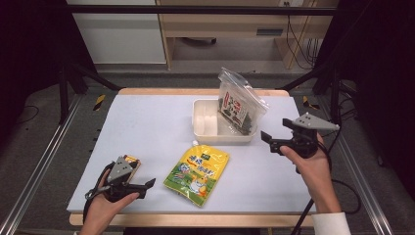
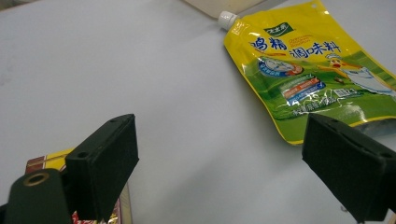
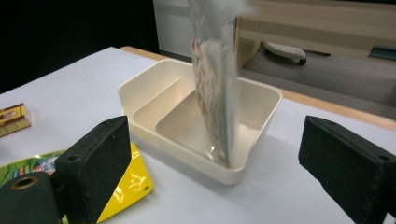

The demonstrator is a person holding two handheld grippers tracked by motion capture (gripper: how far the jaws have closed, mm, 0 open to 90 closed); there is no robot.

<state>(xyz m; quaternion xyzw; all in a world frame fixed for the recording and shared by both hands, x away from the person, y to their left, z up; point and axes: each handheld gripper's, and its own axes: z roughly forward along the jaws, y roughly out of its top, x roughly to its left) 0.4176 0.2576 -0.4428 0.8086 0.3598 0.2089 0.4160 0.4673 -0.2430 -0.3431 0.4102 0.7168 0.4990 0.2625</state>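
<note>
Right hand-held gripper view shows the bag edge-on in the tray.

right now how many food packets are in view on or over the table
3: a clear bag of dark snacks standing in the white bin, a yellow spout pouch flat at the table's middle, and a small red-yellow packet under the left gripper.

A clear zip bag of dark, red-labelled snack stands upright, leaning slightly, in the right compartment of a cream plastic tray at the worktop's far side.
</note>
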